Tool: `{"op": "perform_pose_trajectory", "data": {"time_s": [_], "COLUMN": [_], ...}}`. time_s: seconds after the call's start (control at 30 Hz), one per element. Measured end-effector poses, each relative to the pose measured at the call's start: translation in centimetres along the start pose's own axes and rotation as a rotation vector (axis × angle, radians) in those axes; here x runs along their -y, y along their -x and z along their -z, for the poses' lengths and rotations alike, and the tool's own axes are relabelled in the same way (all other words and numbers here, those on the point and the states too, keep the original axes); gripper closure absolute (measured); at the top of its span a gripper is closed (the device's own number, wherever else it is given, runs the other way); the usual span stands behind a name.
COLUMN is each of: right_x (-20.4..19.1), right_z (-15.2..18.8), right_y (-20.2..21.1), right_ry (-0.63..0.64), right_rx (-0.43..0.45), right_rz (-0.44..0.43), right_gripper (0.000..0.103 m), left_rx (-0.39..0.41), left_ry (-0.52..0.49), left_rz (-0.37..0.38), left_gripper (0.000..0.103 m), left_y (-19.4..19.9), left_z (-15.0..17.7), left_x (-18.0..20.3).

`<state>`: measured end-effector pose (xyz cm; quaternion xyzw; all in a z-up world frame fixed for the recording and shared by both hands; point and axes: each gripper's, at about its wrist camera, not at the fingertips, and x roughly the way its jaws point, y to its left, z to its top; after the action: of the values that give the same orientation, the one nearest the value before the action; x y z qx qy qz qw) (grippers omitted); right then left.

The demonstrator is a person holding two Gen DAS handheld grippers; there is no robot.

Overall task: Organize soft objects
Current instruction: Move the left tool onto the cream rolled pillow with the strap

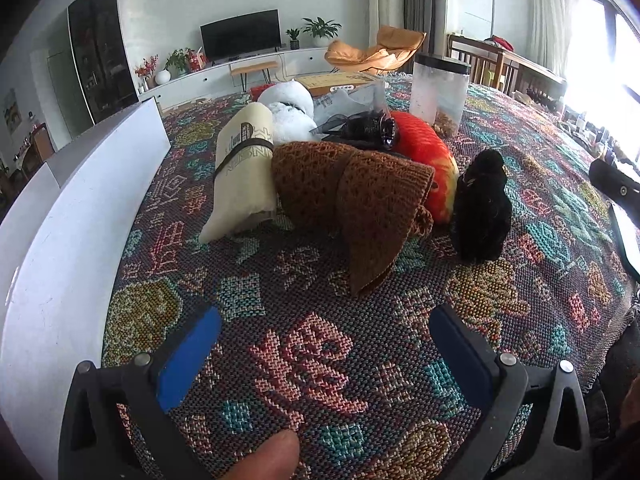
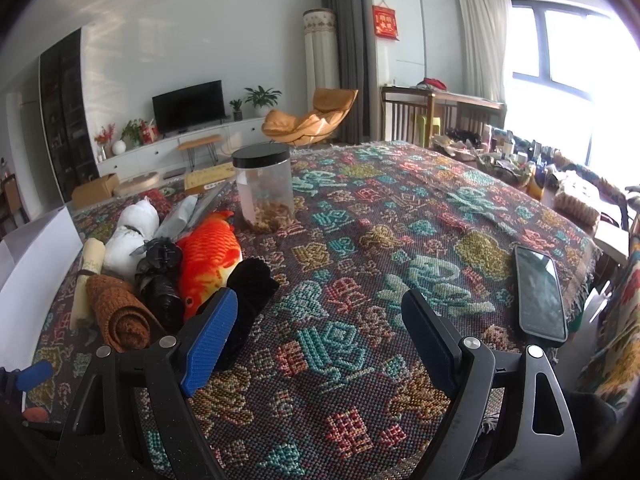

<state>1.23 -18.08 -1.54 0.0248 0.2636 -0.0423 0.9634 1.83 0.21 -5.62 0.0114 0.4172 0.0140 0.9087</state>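
A brown open-knit folded cloth (image 1: 352, 204) lies mid-counter, half covering an orange plush fish (image 1: 432, 168) behind it. Beside it sit a cream rolled fabric bundle (image 1: 244, 168) and a black fuzzy plush (image 1: 482, 208). Both the left claw (image 1: 324, 356) and right claw (image 2: 320, 344) are spread, empty, over the patterned woven cover (image 2: 400, 240).

Blown-out daylight from the window (image 2: 560, 52) (right side), sharp centre, fisheye-warped, vignetted edges.
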Motion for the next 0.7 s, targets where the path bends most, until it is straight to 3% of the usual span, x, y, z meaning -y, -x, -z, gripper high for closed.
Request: {"op": "perform_pose_trajectory", "data": {"time_s": [0.3,0.7], "right_x": [0.0,0.6], "right_z": [0.1,-0.1], "right_y": [0.1,-0.1], "right_ry": [-0.012,-0.046], "right_rx": [-0.008,-0.037], "right_rz": [-0.005,-0.019], "right_gripper": [0.016,0.016], "left_rx": [-0.127,-0.087], "left_ry": [0.026,0.011], "left_rz": [0.021,0.049], "left_gripper": [0.0,0.0], "left_y": [-5.5,-9.3], "left_z": [-1.7,-5.8], "left_x": [-1.7,-3.9]}}
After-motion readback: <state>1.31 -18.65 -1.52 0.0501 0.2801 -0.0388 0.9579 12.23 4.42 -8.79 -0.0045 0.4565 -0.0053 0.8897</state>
